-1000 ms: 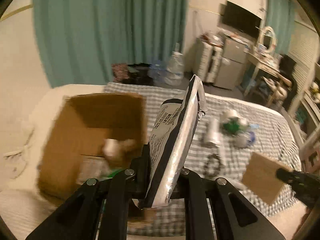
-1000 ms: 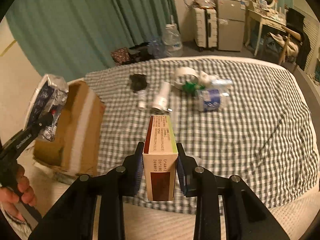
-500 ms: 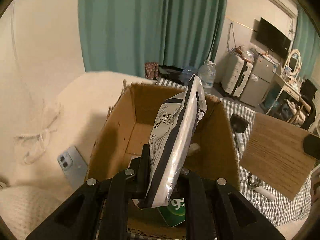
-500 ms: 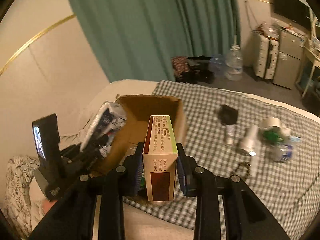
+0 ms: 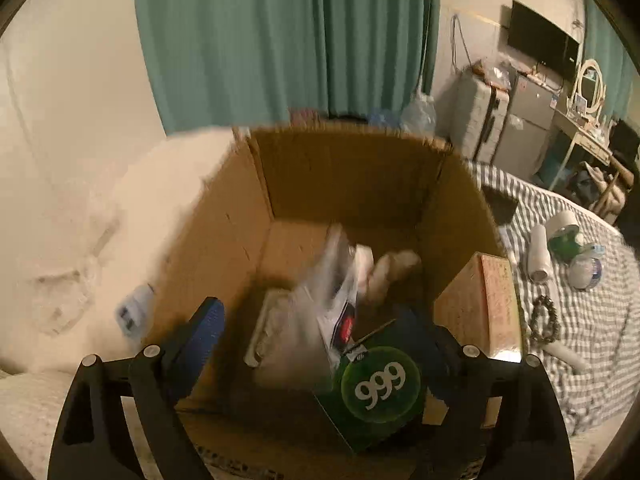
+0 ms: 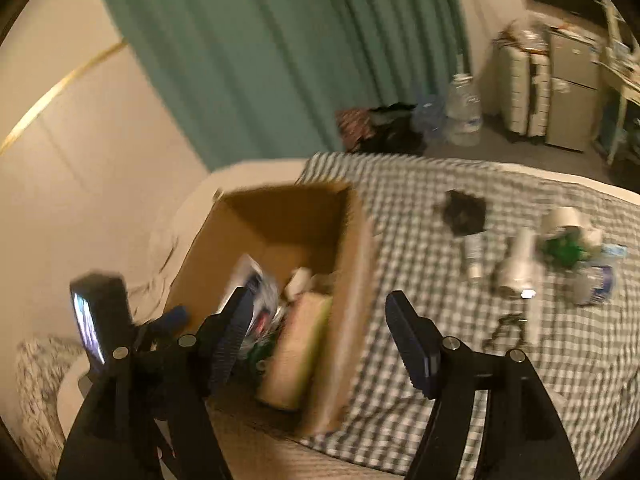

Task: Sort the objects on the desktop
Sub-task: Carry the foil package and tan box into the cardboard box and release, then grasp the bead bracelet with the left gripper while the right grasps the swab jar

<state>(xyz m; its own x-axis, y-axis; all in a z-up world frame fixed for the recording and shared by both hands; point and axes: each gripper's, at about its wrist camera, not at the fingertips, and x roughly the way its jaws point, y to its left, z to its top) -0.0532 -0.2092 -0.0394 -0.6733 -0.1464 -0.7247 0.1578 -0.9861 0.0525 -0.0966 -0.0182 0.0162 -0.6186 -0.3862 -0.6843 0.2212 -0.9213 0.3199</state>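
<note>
An open cardboard box (image 5: 360, 176) stands at the left end of the bed and also shows in the right wrist view (image 6: 352, 264). My left gripper (image 5: 316, 344) is open above it. The silver snack bag (image 5: 320, 304), blurred, is inside the box beside a green "999" pack (image 5: 380, 384). My right gripper (image 6: 320, 336) is open over the box's right wall. The tan and green carton (image 6: 296, 352) is inside the box against that wall; it also shows in the left wrist view (image 5: 488, 304).
On the checked bedspread (image 6: 460, 360) lie a black item (image 6: 464, 212), white tubes (image 6: 516, 260), a tape roll (image 6: 564, 216), a green object (image 6: 564, 248) and a bead chain (image 5: 544, 324). A light blue phone (image 5: 132, 312) lies left of the box.
Both grippers have opened over the box. The snack bag left the left gripper and the carton left the right gripper; both are now in the box.
</note>
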